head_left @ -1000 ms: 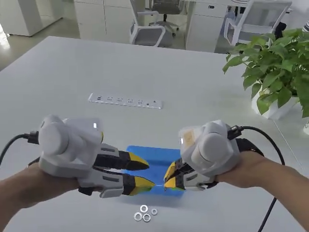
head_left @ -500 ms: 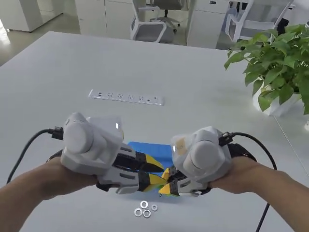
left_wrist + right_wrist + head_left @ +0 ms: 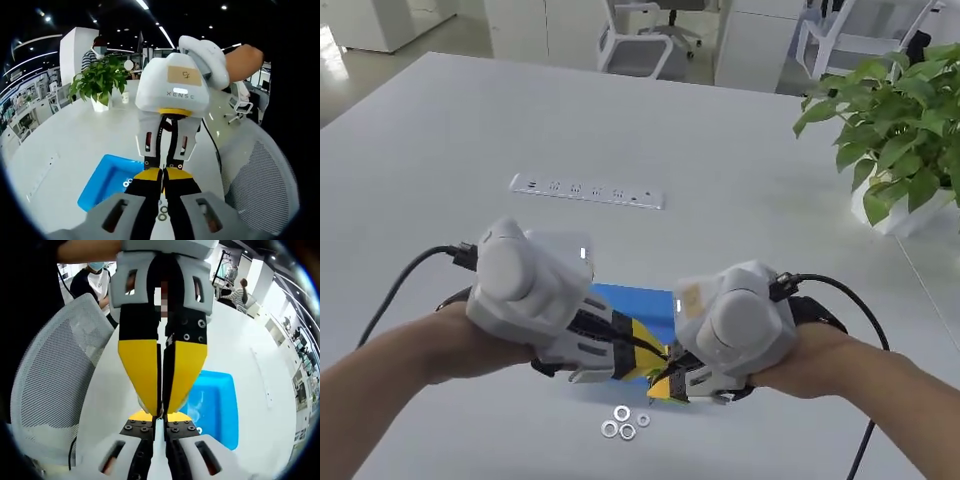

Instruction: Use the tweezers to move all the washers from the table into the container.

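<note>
Silvery washers [image 3: 625, 424] lie clustered on the worktop [image 3: 740, 170], just beside the blue container [image 3: 620, 298] and near both claw tips. The right claw [image 3: 666, 382] pinches the pale tweezers [image 3: 159, 440]; the left claw [image 3: 642, 348], spread a second ago, now presses together against its tip.

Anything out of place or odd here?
Nothing spilled or damaged. The one oddity: left claw and right claw meet tip to tip above the blue container's near edge, a thin silvery strip, probably the tweezers, between the right claw's jaws. The washers lie clustered on the table outside the container.
</note>
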